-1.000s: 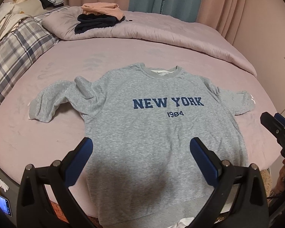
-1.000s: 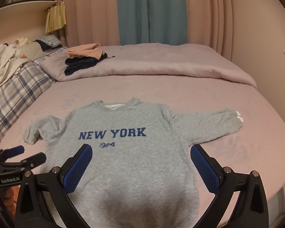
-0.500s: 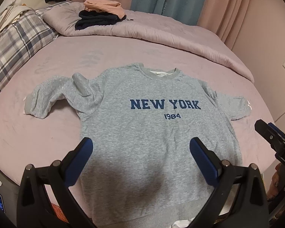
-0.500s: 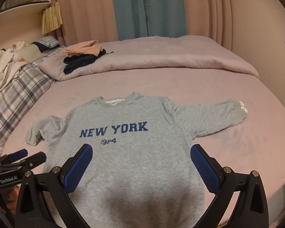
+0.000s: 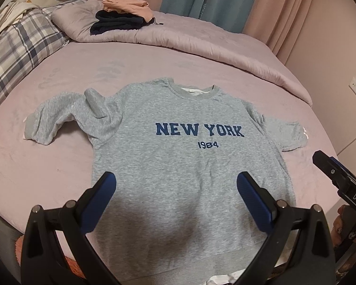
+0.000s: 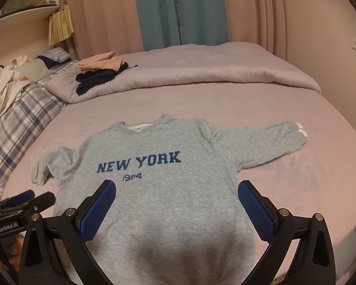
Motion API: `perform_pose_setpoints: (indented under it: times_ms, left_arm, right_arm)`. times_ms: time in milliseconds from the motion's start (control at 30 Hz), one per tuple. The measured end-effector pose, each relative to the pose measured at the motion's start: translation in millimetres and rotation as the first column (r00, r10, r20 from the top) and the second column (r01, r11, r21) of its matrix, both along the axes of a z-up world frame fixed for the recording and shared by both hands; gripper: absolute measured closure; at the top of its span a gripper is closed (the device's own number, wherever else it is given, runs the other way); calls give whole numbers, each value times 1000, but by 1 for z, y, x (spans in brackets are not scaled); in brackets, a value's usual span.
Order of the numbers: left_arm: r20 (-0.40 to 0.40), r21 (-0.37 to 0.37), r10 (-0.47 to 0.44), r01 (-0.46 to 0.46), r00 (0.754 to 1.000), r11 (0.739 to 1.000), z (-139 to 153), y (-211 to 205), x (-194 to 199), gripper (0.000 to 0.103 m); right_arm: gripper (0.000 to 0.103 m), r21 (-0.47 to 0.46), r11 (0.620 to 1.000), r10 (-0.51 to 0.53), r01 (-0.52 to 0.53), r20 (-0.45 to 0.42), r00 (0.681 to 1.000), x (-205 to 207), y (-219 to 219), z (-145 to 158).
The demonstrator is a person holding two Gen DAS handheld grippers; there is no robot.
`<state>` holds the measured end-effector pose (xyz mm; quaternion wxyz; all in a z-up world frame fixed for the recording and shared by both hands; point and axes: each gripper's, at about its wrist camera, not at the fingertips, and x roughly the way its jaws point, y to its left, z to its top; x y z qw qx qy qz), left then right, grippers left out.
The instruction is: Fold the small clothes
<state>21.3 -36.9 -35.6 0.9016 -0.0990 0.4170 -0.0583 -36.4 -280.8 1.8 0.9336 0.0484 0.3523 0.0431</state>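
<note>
Sweatshirt (image 5: 185,166), grey, "NEW YORK 1984" printed in navy on the chest, lies face up and mostly flat on the bed (image 5: 47,166), which has a pink sheet. Collar points toward the far side; hem sits at the near edge of the mattress. Left sleeve (image 5: 59,118) is bunched, with a raised fold near the shoulder; right sleeve (image 6: 261,142) stretches out sideways, a white cuff showing at its end.

Left gripper (image 5: 175,190): jaws wide, holding nothing, hovering above the lower body of the sweatshirt. Right gripper (image 6: 176,194): jaws wide as well, empty, above the lower front of the garment. Each gripper shows at the edge of the other's view, the two well apart.

Far side of bed: rolled pink comforter (image 6: 201,71) carrying a stack of folded clothes (image 6: 99,73), peach garment on top of dark navy. Plaid pillow (image 5: 16,47) to the left. Teal and pink curtains (image 6: 178,11) behind.
</note>
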Motion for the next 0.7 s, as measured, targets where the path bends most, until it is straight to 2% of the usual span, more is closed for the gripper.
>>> perform_pose_setpoints:
  times_ms: [700]
  left_arm:
    - [-7,15,52,-52,999,999,-1,8,-4,2]
  right_arm:
    - [1,45,999,22,-22,-8,1000,1,-5,-7]
